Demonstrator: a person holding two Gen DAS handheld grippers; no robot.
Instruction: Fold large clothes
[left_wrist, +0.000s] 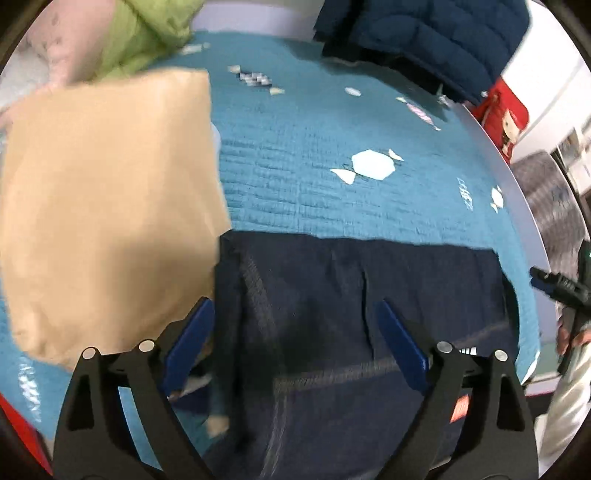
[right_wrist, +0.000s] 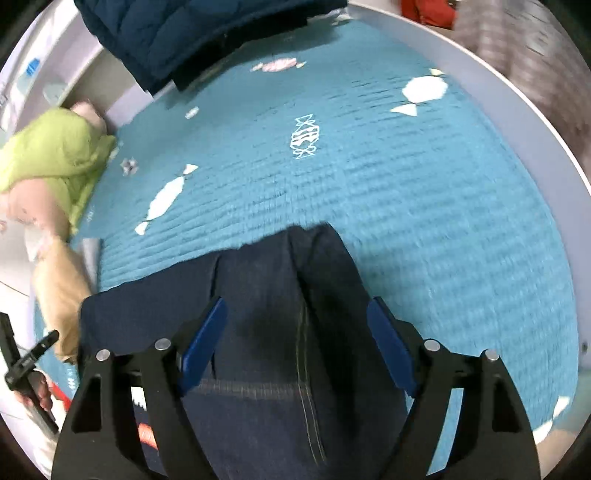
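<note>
Hovering both tongs, left (left_wrist: 295, 339) and right (right_wrist: 297, 338), wide open and empty over the jeans (left_wrist: 351, 295), you next grab an edge for folding.

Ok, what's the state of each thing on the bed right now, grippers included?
Jeans: folded, flat on the blanket, not held.
Left gripper: open above the jeans.
Right gripper: open above the jeans.
Tan garment: folded, beside the jeans.
Green garment: bunched at the blanket's edge.
Navy jacket: heaped at the far edge.
Blanket: spread flat.
</note>
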